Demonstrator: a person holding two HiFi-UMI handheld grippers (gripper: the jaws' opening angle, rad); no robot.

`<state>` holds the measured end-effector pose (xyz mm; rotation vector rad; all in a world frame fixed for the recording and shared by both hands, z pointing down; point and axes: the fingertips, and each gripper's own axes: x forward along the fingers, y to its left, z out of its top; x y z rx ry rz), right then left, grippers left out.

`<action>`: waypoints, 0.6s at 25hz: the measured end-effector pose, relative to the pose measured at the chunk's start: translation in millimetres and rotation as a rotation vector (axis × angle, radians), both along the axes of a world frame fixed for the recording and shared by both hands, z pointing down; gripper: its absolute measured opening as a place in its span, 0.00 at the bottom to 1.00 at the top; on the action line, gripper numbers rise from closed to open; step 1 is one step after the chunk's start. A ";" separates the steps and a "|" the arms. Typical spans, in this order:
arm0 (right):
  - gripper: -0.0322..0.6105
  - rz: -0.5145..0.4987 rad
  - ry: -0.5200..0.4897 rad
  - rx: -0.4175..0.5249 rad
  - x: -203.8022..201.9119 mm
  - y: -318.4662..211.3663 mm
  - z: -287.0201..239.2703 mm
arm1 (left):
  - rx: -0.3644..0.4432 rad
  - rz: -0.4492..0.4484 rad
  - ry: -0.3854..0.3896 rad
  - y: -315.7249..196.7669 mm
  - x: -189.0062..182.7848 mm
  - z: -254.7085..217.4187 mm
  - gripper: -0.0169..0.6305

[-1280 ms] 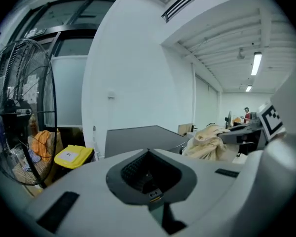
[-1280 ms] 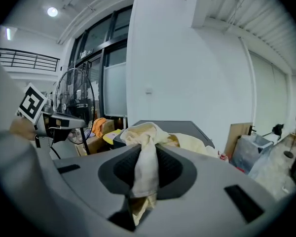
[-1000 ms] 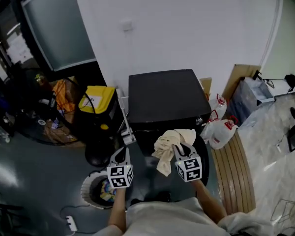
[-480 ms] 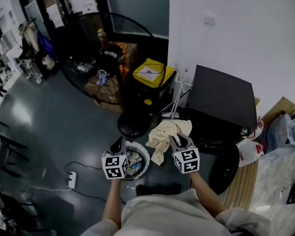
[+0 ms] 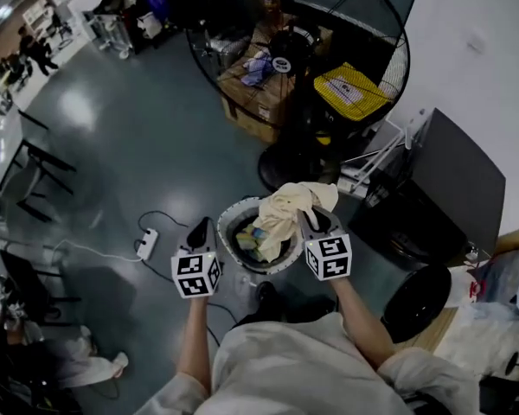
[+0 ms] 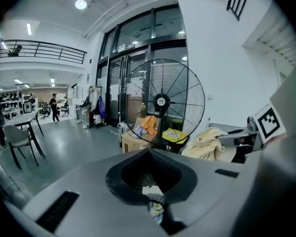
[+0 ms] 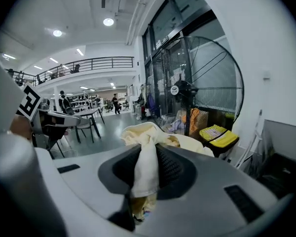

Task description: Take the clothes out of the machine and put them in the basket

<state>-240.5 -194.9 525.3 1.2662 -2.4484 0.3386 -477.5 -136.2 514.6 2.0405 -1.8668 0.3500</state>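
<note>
With right claw (image 5: 310, 221) clamped on the cream garment (image 5: 284, 214) just over the basket (image 5: 225, 227) on the floor, lower well inside the rim before releasing. Hold left claw (image 5: 201, 229), pinched together and empty, clear of the rim.

Grey floor (image 5: 112, 145) w/ round basket (image 5: 226, 230), power strip (image 5: 145, 244) + cable (image 5: 86, 251), fan base (image 5: 281, 168), cardboard box (image 5: 258, 123)
</note>
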 end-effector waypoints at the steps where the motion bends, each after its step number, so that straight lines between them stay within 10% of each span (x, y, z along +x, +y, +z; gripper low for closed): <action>1: 0.17 -0.019 0.008 -0.017 -11.0 2.2 7.9 | -0.013 -0.013 0.004 4.1 -8.0 5.1 0.05; 15: 0.17 -0.103 0.111 -0.229 -73.4 2.0 148.7 | -0.161 -0.037 0.060 16.1 -33.5 89.2 0.05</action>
